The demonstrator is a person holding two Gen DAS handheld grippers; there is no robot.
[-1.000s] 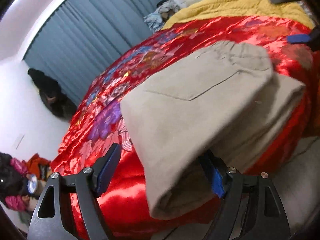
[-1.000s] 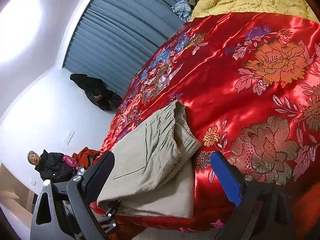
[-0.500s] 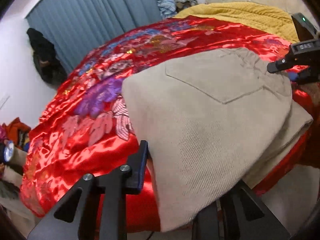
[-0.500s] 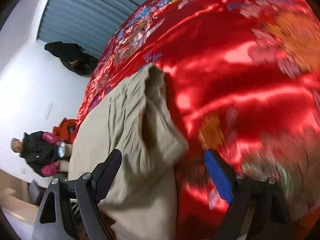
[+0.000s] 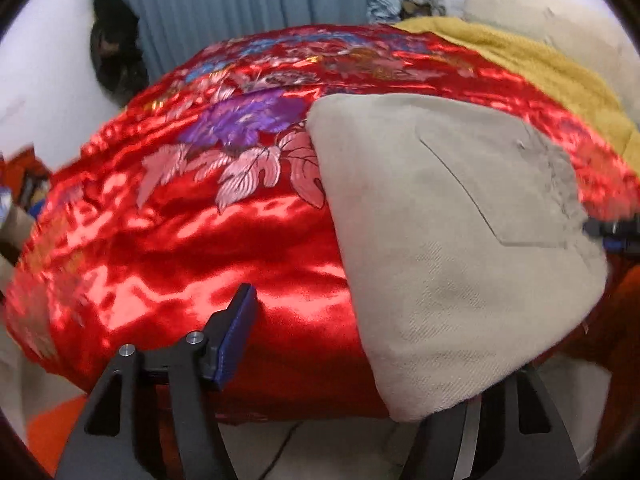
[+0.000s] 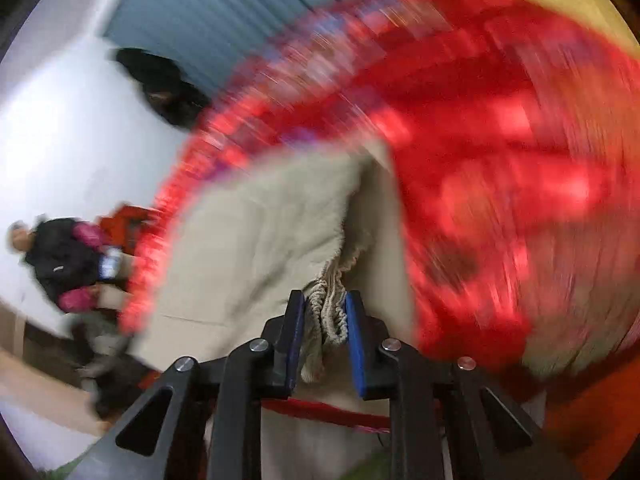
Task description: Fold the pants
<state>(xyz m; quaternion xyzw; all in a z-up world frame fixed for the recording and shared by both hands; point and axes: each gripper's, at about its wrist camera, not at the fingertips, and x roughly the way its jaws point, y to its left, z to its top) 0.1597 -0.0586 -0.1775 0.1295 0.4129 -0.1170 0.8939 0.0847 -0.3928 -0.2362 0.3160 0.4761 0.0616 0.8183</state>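
Note:
The folded beige pants (image 5: 452,240) lie on a red floral satin bedspread (image 5: 192,240) at the near edge of the bed, back pocket up. My left gripper (image 5: 360,360) is open, its left pad (image 5: 236,340) showing over the red cloth; the right finger is hidden under the pants' near fold. In the right wrist view, my right gripper (image 6: 325,336) is shut on the gathered elastic waistband (image 6: 330,308) of the pants (image 6: 256,248). The right gripper's tip (image 5: 616,232) shows at the pants' right edge in the left wrist view.
A yellow blanket (image 5: 540,64) covers the far right of the bed. Grey-blue curtains (image 5: 240,8) hang behind, with a dark bundle (image 5: 116,60) against the wall. A person in a black coat (image 6: 60,256) sits at the left. Pale floor (image 5: 320,448) lies below the bed edge.
My right gripper moved in and closed on the pants' waistband; its view is blurred by fast motion. My left gripper swung left, staying open at the pants' near fold.

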